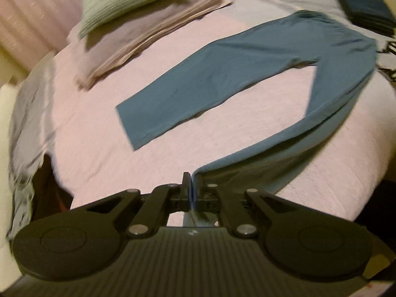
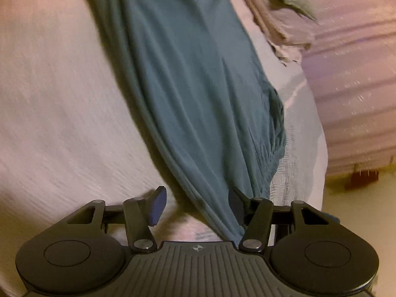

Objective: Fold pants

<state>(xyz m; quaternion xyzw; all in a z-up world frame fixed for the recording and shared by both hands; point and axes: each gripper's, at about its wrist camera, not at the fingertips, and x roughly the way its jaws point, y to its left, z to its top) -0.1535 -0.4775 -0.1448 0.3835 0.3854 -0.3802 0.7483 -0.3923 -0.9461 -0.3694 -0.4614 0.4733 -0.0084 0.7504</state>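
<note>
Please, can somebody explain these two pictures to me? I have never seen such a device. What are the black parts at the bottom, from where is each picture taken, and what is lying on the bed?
The black parts are two hand-held grippers; a person holds one in each hand. Each carries a wide-angle camera that looks forward along its two fingers, so each picture shows its own gripper at the bottom.

In the left camera's picture, the left gripper is shut on the hem of one leg of the teal pants, lifting it off the pink bedspread. The other leg lies flat. Behind are a green pillow, a folded beige cloth and a dark folded stack.

In the right camera's picture, the right gripper is at the waistband end. Its fingers stand apart; fabric lies between them, not pinched.
</note>
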